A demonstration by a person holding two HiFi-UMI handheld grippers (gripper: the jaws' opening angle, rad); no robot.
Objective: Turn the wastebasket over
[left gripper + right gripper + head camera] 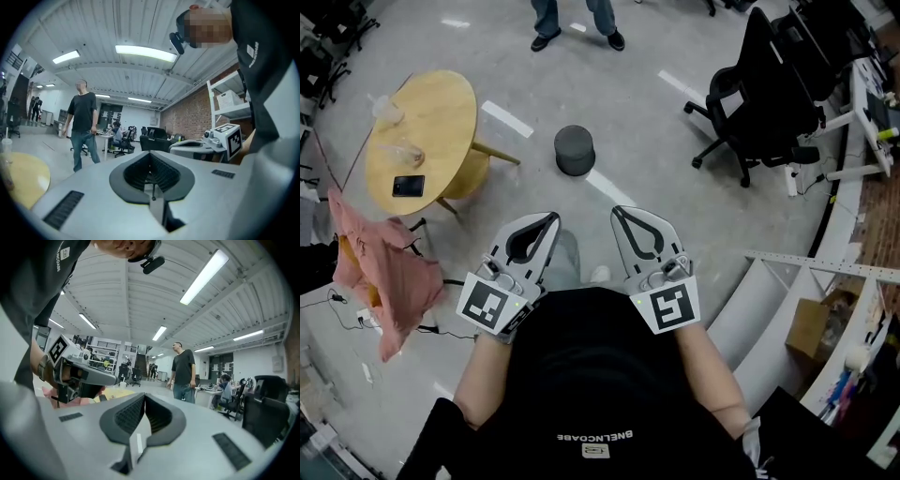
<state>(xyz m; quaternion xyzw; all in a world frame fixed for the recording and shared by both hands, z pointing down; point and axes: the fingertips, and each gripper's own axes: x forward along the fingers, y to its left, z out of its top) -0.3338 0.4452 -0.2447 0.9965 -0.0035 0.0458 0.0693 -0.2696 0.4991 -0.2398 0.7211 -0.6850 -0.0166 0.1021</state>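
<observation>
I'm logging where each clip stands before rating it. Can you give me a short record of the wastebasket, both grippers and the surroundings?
wastebasket: dark grey, on the floor ahead of both grippers, untouched
left gripper: jaws together, nothing between them
right gripper: jaws together, nothing between them
table: round, yellow, left of the wastebasket
phone: lying on the table
office chair: black, right of the wastebasket
bystander: standing beyond the wastebasket
task: not begun
</observation>
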